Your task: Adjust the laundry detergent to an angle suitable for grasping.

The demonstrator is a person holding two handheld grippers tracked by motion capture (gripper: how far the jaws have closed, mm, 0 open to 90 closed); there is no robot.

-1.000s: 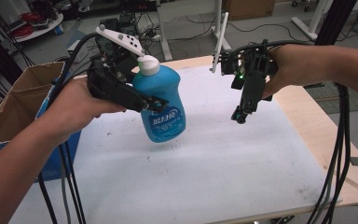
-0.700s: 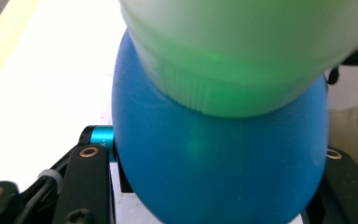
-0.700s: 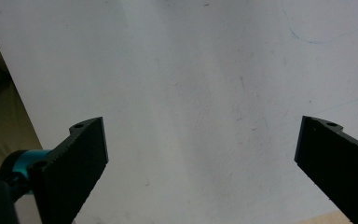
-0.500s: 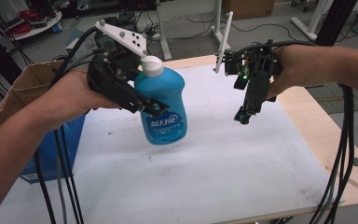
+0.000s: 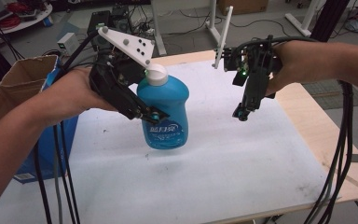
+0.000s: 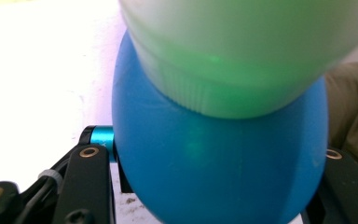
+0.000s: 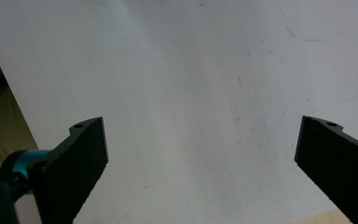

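A blue bottle (image 5: 164, 114) with a white cap (image 5: 156, 74) and a white label hangs upright above the white table (image 5: 214, 172). My left gripper (image 5: 142, 112) is shut on the bottle's body, one jaw on each side. In the left gripper view the blue bottle (image 6: 214, 172) bulges between the two black jaws, with its pale cap (image 6: 242, 51) close to the lens. To the right, my right gripper (image 5: 242, 113) hangs above the table, pointing down, apart from the bottle. Its jaws stand wide apart over bare white table (image 7: 191, 93), nothing between them.
An open cardboard box (image 5: 14, 88) with a blue side stands at the table's left edge. Black cables trail from both grippers across the table's near corners. The wooden table edge (image 5: 317, 126) runs along the right. Floor clutter and stands lie beyond the far edge.
My left gripper has lifted the bottle slightly and carried it a little rightward. My right gripper has held nearly still, jaws still apart.
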